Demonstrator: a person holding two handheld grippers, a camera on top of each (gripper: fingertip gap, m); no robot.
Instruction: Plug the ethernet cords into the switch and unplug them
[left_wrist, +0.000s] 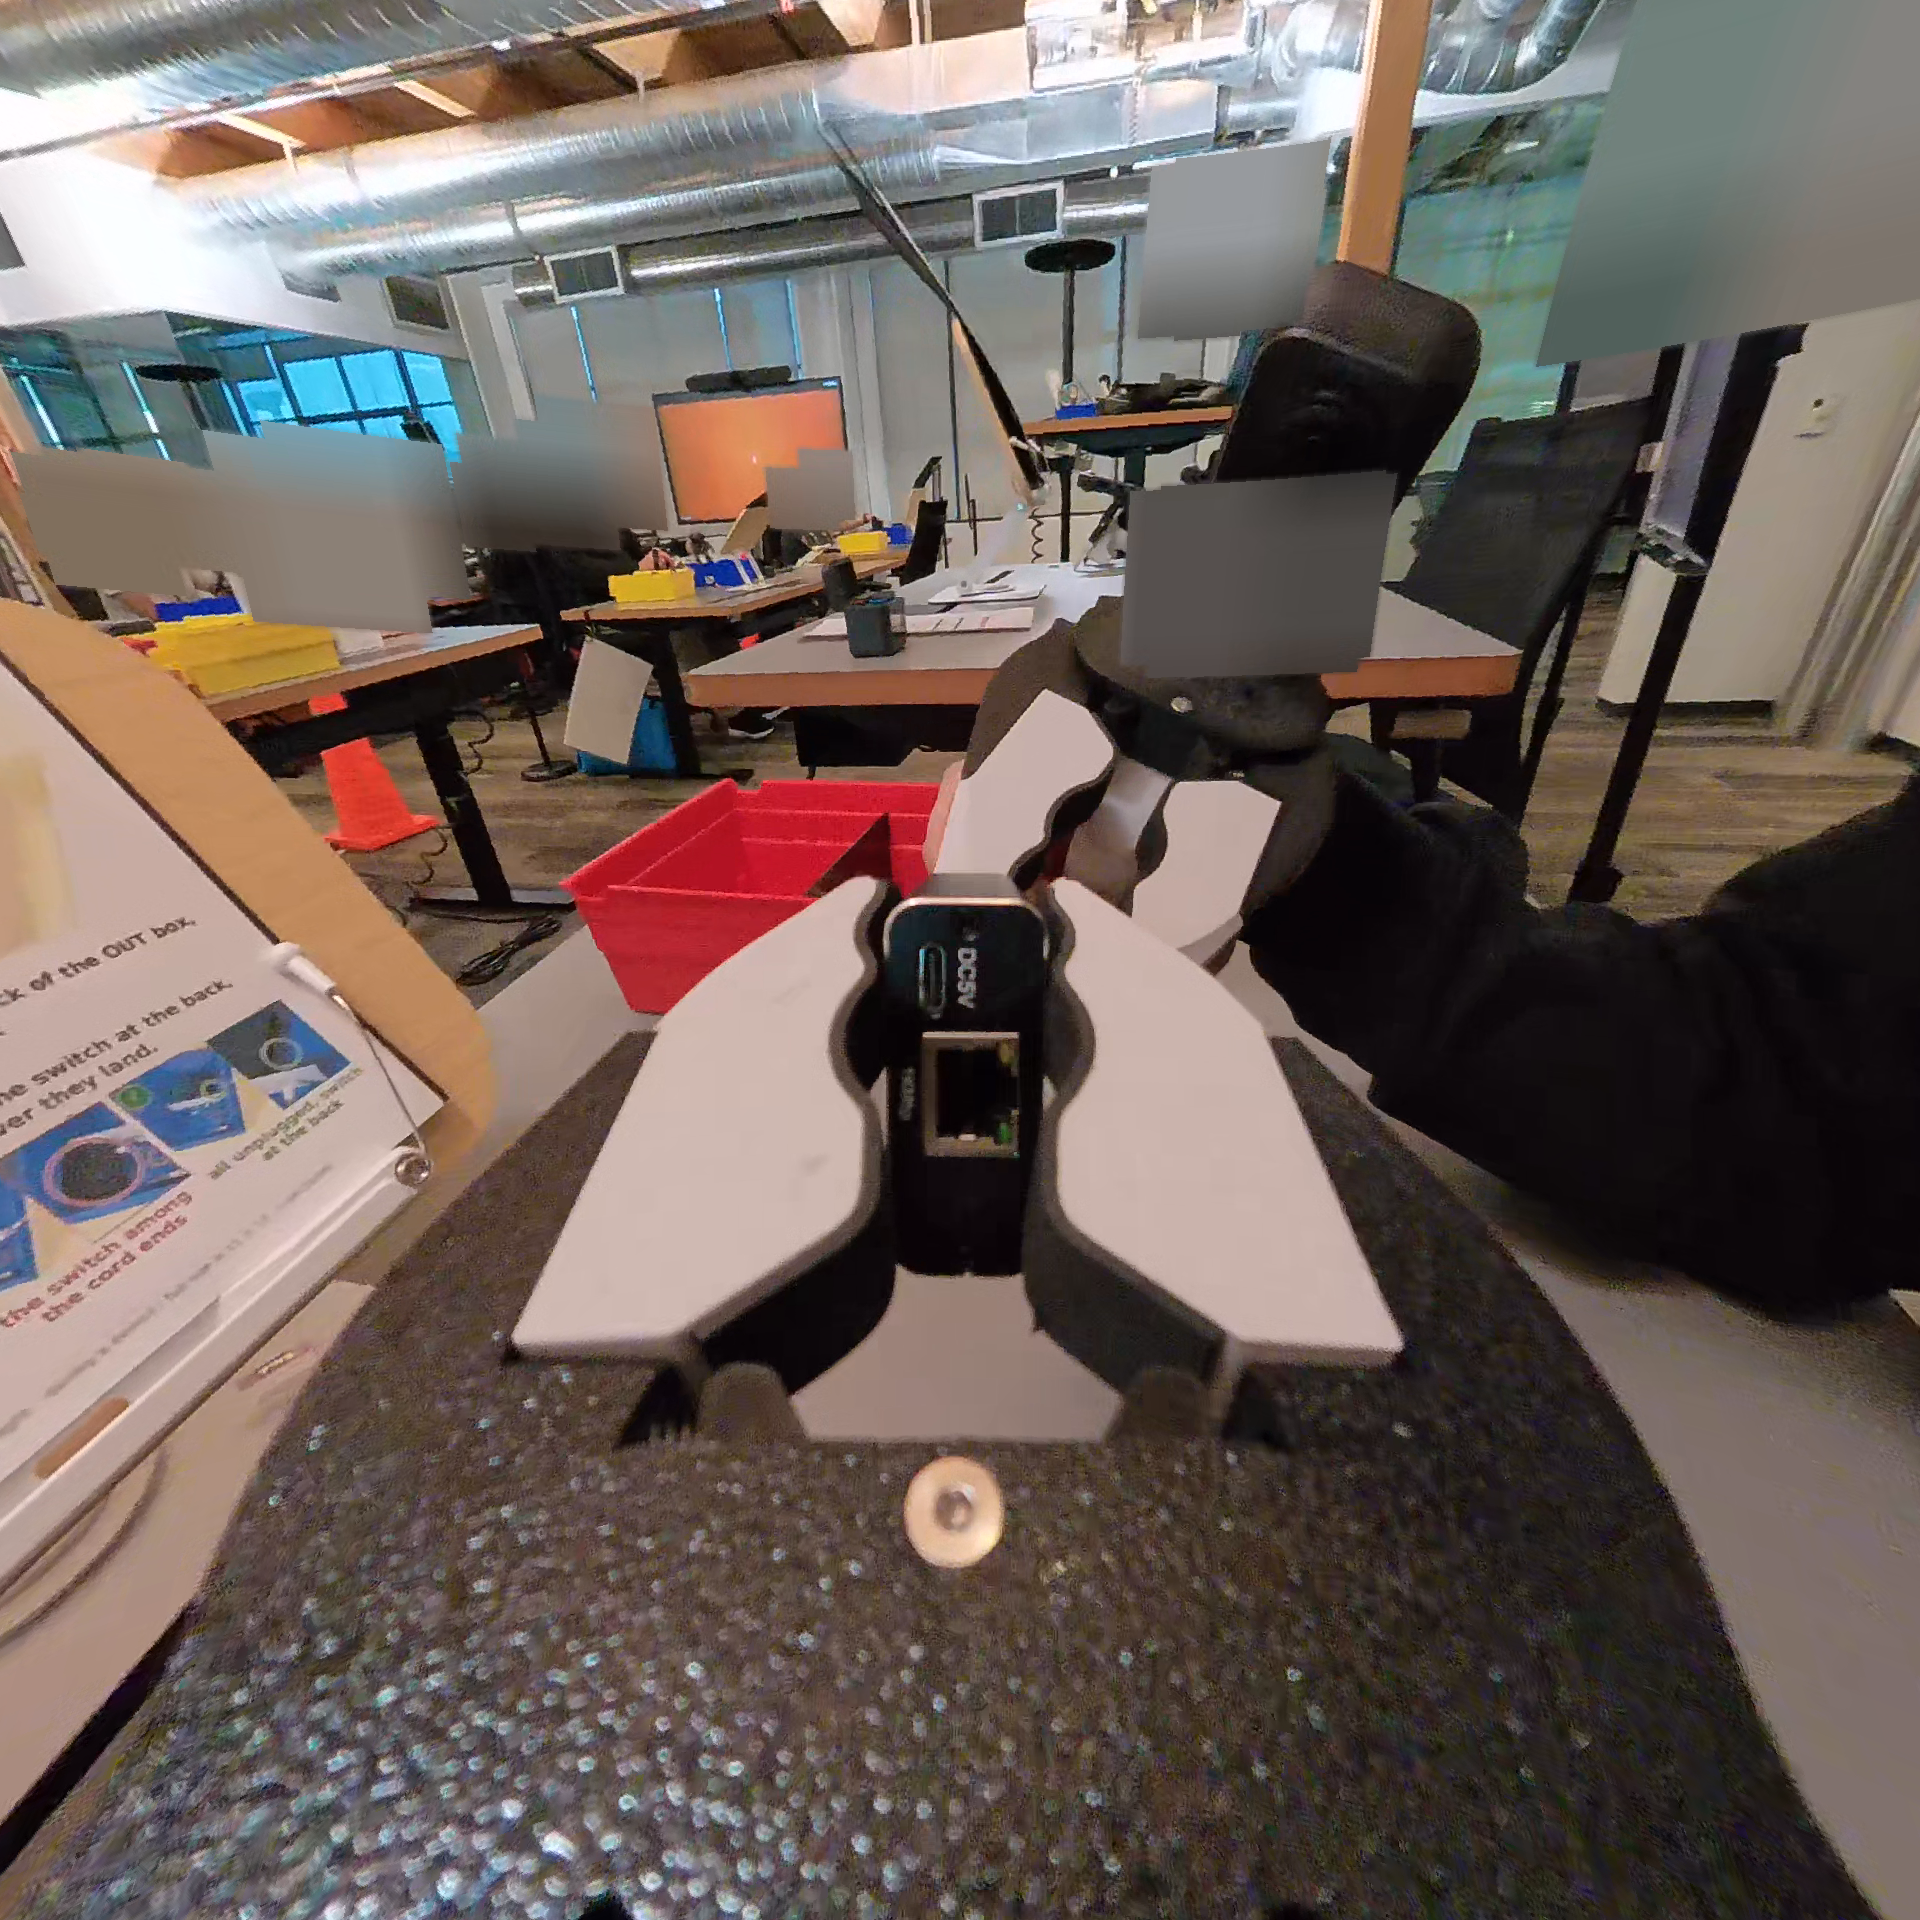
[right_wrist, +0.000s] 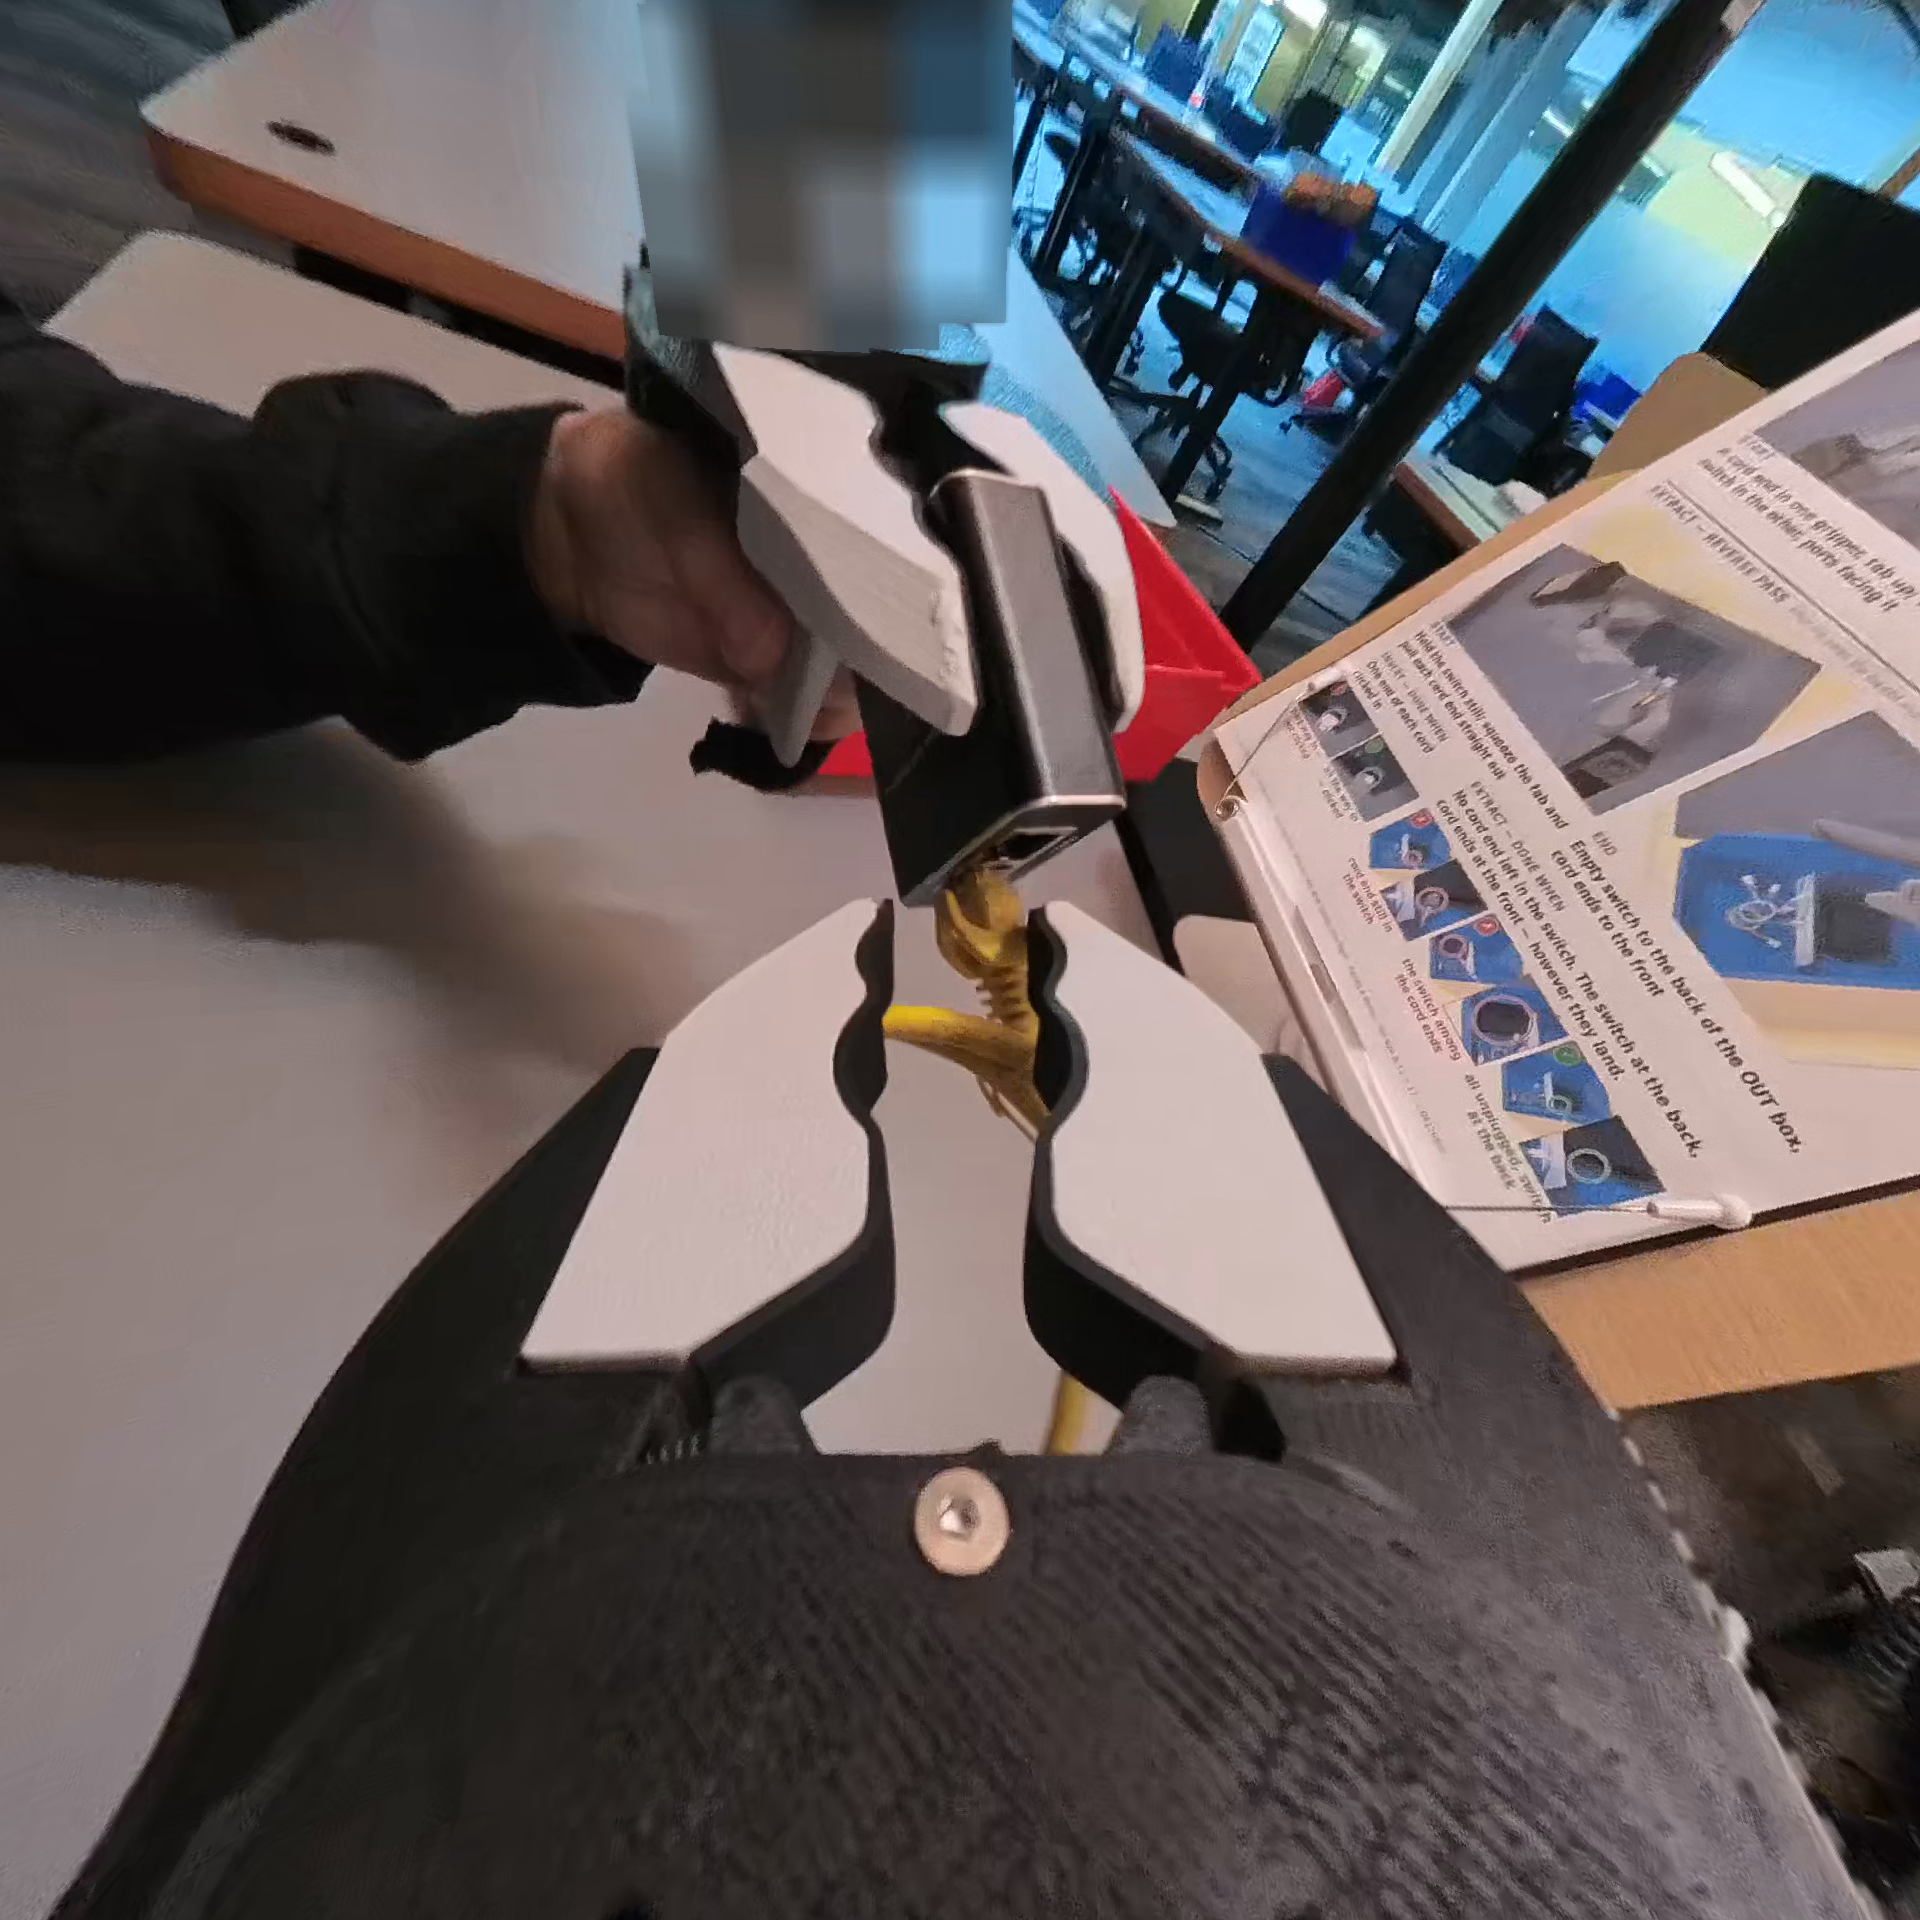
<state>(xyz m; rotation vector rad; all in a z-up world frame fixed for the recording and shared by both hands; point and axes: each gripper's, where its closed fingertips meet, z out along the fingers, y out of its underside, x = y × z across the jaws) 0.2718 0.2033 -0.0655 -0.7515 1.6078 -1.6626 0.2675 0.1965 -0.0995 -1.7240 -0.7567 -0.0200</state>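
Observation:
My left gripper (left_wrist: 966, 904) is shut on the switch (left_wrist: 966, 1091), a small black box, with one end and its empty port facing the camera. In the right wrist view the left gripper (right_wrist: 1039, 717) holds the switch (right_wrist: 1039, 675) tilted down above the table. A yellow ethernet cord (right_wrist: 987, 966) has its plug in the port on the switch's lower end. My right gripper (right_wrist: 966, 914) sits just below, jaws a little apart around the cord. The cord lies against the right finger, with a gap on the left. The right gripper also shows beyond the switch in the left wrist view (left_wrist: 1101, 831).
A red bin (left_wrist: 748, 883) stands at the table's far edge, behind both grippers. An instruction sheet on a cardboard stand (right_wrist: 1558, 883) leans at one side of the white table (right_wrist: 312, 1039). A black sleeve (left_wrist: 1610, 1091) reaches in from the right. Desks and chairs stand in the room behind. Both grippers' tips are close together, under 4 cm apart.

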